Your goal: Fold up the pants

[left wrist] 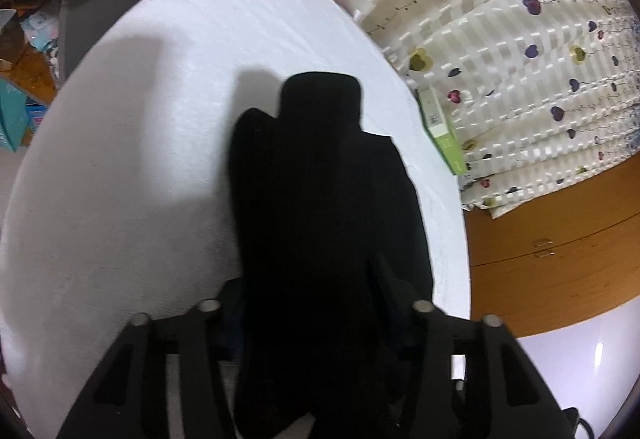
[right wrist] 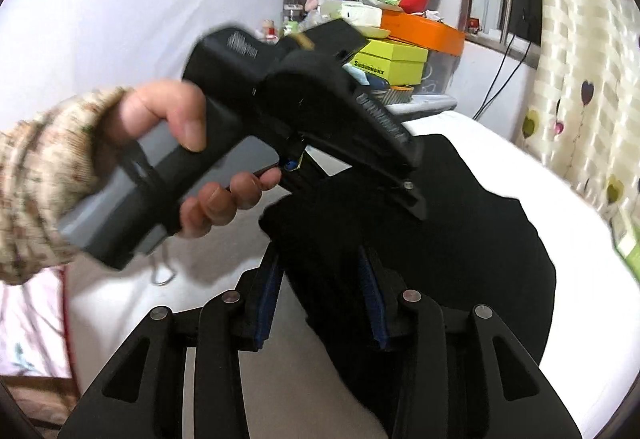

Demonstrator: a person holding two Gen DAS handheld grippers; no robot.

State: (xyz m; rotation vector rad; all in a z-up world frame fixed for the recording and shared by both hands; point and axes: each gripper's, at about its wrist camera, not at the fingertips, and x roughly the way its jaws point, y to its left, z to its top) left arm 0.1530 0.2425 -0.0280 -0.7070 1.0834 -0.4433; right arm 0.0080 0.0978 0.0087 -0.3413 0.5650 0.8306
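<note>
Black pants (left wrist: 320,179) lie in a long folded strip on the white-covered table (left wrist: 140,159). Their near end runs up between the fingers of my left gripper (left wrist: 306,271) and fills the whole gap, so the jaws press on it. In the right wrist view a hand (right wrist: 176,115) in a knitted sleeve holds that left gripper (right wrist: 416,199), tips down on the pants (right wrist: 460,239). My right gripper (right wrist: 320,251) stands just in front with a fold of the cloth between its blue pads (right wrist: 268,299). The left pad stands off the cloth.
A green box (left wrist: 444,135) lies at the table's right edge against a heart-patterned curtain (left wrist: 500,59). A wooden cabinet (left wrist: 560,259) stands below it. Stacked boxes and clutter (right wrist: 400,39) fill a shelf beyond the table's far end. Bare white tabletop (left wrist: 120,219) stretches left of the pants.
</note>
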